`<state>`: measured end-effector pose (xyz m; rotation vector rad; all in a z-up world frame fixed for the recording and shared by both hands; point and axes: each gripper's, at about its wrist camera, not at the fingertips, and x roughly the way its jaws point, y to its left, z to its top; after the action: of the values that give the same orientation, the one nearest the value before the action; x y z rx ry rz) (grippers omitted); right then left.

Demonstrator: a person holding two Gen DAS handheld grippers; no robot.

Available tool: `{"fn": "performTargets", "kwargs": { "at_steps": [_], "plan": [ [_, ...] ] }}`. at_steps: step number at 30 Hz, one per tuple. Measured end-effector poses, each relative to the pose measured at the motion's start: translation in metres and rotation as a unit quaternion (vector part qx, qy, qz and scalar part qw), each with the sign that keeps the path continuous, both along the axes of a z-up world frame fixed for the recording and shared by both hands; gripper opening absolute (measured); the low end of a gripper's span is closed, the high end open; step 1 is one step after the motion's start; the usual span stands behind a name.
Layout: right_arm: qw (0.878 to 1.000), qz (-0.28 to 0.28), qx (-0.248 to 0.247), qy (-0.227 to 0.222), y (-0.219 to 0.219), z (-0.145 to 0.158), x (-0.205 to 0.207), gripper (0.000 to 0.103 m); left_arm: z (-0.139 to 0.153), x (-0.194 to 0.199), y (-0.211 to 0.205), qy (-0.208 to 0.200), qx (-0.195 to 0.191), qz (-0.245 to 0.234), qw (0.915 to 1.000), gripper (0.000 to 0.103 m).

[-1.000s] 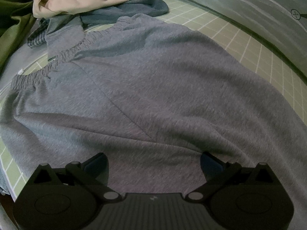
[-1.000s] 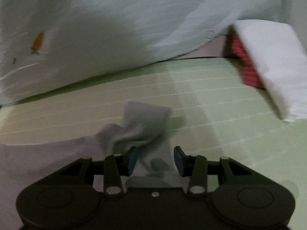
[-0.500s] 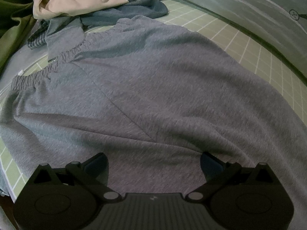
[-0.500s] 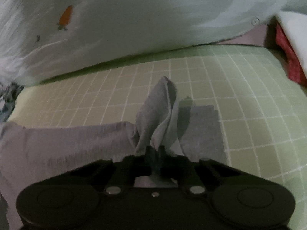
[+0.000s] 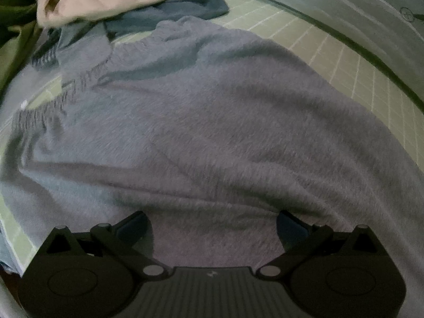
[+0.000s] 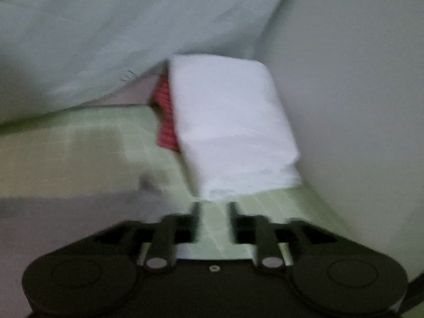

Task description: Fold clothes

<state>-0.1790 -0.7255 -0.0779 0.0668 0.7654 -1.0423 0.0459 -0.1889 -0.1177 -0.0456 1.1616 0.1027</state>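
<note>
1. Grey sweatpants (image 5: 212, 122) lie spread over the green gridded mat (image 5: 344, 53), elastic waistband at far left.
2. Left gripper (image 5: 212, 225): jaws wide apart, low over the grey fabric.
3. Right gripper (image 6: 213, 212): jaws narrowly parted, empty, pointing at a folded white cloth (image 6: 230, 122).

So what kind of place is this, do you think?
Probably a bedroom at home, with laundry being folded on a bed: grey pants spread on a green checked sheet, a heap of unfolded clothes behind, and a white folded cloth beside a wall.
</note>
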Motion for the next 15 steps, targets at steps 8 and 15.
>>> {"fn": "performTargets", "kwargs": {
  "at_steps": [8,15],
  "plan": [
    [0.987,0.042,0.125,-0.088,0.004,-0.018,0.030,0.076,0.038,0.037,-0.010,-0.072,-0.014,-0.004,0.9973,0.103],
    [0.979,0.028,0.175,-0.099,-0.004,-0.044,0.071,0.078,0.021,0.106,-0.033,-0.056,-0.045,0.017,0.9973,0.103]
  ]
}}
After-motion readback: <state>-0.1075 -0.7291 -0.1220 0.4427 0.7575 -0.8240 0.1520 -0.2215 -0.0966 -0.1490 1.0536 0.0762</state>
